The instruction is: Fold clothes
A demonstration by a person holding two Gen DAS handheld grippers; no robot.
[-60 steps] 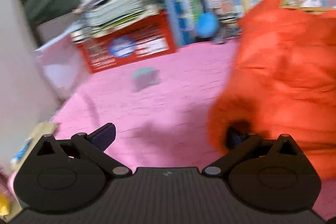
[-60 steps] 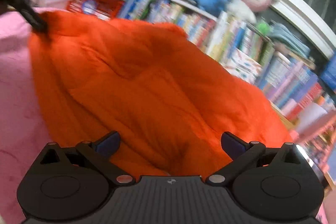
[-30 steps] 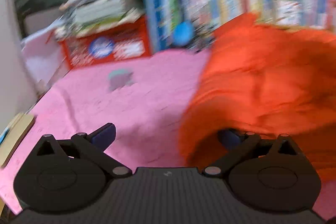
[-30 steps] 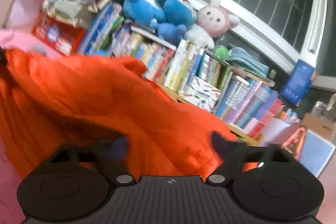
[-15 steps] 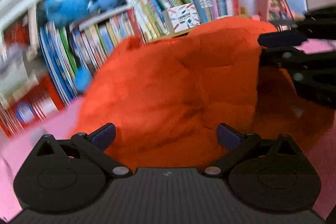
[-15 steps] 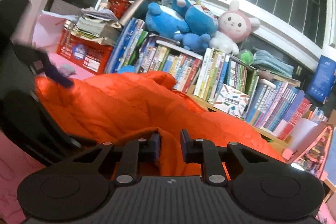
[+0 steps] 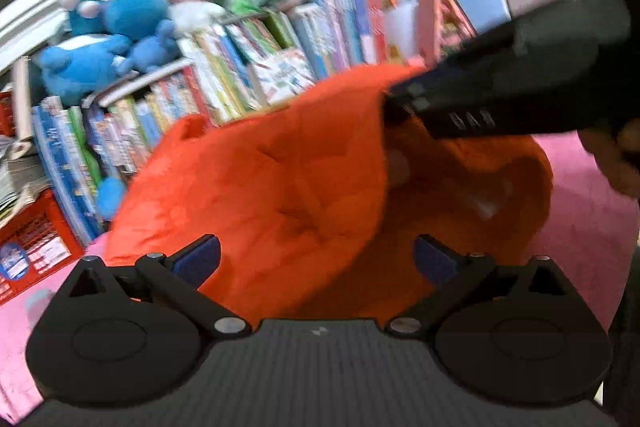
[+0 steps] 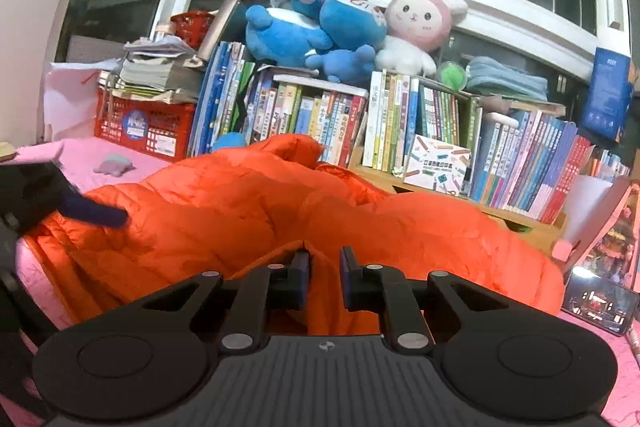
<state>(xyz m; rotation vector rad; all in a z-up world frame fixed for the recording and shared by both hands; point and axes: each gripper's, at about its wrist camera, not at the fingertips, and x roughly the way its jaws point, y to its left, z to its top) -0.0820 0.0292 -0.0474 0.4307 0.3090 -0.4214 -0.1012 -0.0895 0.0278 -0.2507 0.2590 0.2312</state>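
Orange quilted puffer jacket [image 8: 224,211] on pink bedding [image 7: 580,223], fold clamped by right gripper [image 8: 324,277]; left gripper [image 7: 316,255] spread wide, empty.

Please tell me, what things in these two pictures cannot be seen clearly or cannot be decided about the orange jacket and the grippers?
- Left wrist view: the orange jacket is motion-blurred; sleeves, zipper and collar cannot be told apart.
- Left wrist view: the right gripper is blurred; its grip point is unclear.
- Right wrist view: the left gripper is cut off by the left edge.
- Right wrist view: the jacket's near hem is hidden behind the right gripper's body.
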